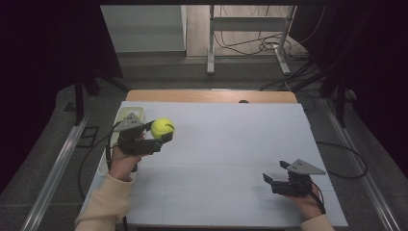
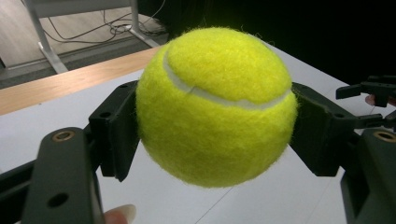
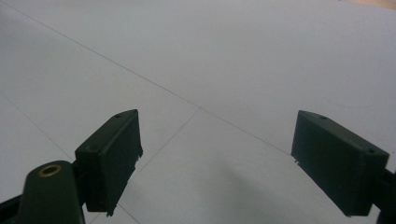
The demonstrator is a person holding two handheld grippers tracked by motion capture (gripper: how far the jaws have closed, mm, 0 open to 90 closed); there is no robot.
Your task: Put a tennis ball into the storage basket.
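Ball [image 1: 162, 128] is yellow and fuzzy, with a white curved line on it. It sits between the two black jaws of the left gripper [image 1: 161, 131], and the jaws pinch it from both sides. In the left gripper view the ball [image 2: 217, 105] is very big and close, with one jaw pressed on its 9 o'clock side and the other jaw pressed on its 3 o'clock side. The ball is up off the surface [image 1: 226, 159], not lying on it.

In the high view the ball is at about 10 o'clock on the white surface, close to the left edge. A pale tray [image 1: 120, 118] lies just beside the left gripper, at the left edge of the surface. A hand [image 1: 122, 161] in a cream sleeve [image 1: 103, 204] holds the left gripper and comes in from 7 o'clock. A fingertip [image 2: 119, 215] shows at the bottom of the left gripper view.

The right gripper [image 1: 275, 174] is at about 4 o'clock on the surface, well apart from the ball. Its jaws are spread wide with nothing between them. In the right gripper view the two jaws of the right gripper [image 3: 217, 158] stand far apart over the bare white surface [image 3: 224, 60], which has thin lines across it.

Past the surface at 12 o'clock there is a brown wooden strip [image 1: 211, 96], then grey floor [image 1: 192, 72] with a metal frame [image 1: 250, 33] and some cables [image 1: 262, 45].
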